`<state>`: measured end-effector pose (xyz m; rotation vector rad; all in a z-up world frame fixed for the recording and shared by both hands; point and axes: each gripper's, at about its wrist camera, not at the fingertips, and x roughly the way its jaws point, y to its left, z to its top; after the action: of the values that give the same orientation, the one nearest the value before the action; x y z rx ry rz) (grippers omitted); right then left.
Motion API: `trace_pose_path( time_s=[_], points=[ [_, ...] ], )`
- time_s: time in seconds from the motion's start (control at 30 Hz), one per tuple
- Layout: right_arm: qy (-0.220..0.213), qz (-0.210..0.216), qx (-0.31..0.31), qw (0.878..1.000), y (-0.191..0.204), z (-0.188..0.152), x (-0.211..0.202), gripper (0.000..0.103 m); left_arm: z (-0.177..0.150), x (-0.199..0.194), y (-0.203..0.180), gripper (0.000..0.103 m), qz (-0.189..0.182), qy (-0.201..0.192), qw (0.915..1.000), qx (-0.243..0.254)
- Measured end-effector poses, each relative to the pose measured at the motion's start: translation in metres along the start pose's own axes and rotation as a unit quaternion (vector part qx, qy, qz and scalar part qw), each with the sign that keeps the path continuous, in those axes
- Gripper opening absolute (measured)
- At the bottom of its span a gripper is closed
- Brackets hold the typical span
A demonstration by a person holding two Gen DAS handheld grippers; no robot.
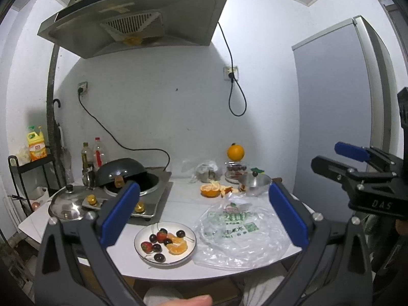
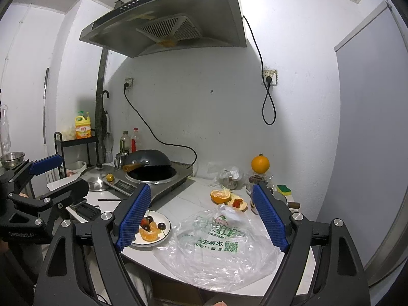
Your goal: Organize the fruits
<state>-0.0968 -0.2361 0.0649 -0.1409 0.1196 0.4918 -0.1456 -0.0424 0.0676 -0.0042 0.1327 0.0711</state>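
Note:
A white plate (image 1: 190, 253) holds strawberries, dark cherries and orange segments near the counter's front edge; it also shows in the right wrist view (image 2: 165, 238). A cut orange with peel (image 1: 210, 190) lies further back, also in the right wrist view (image 2: 220, 195). A whole orange (image 1: 235, 152) sits atop a jar at the back, also in the right wrist view (image 2: 260, 163). My left gripper (image 1: 204, 211) is open and empty, held above the counter. My right gripper (image 2: 201, 216) is open and empty; it also shows at the right of the left wrist view (image 1: 339, 158).
A clear plastic bag with green print (image 1: 242, 232) lies right of the plate. A gas stove with a black wok (image 1: 122, 173) and a steel lid (image 1: 67, 201) stand left. A small steel pot (image 1: 255, 182), bottles (image 1: 93, 153) and a grey fridge (image 1: 339, 107) are around.

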Motion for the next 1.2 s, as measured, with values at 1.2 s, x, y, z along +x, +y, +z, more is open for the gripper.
trace_pose_path(
  time_s=[1.2],
  points=[
    [0.006,-0.004,0.004,1.0,-0.0019,-0.0019,0.0029,0.085,-0.0025,0.001,-0.0029,0.102,-0.007,0.005,0.9999,-0.006]
  ],
)
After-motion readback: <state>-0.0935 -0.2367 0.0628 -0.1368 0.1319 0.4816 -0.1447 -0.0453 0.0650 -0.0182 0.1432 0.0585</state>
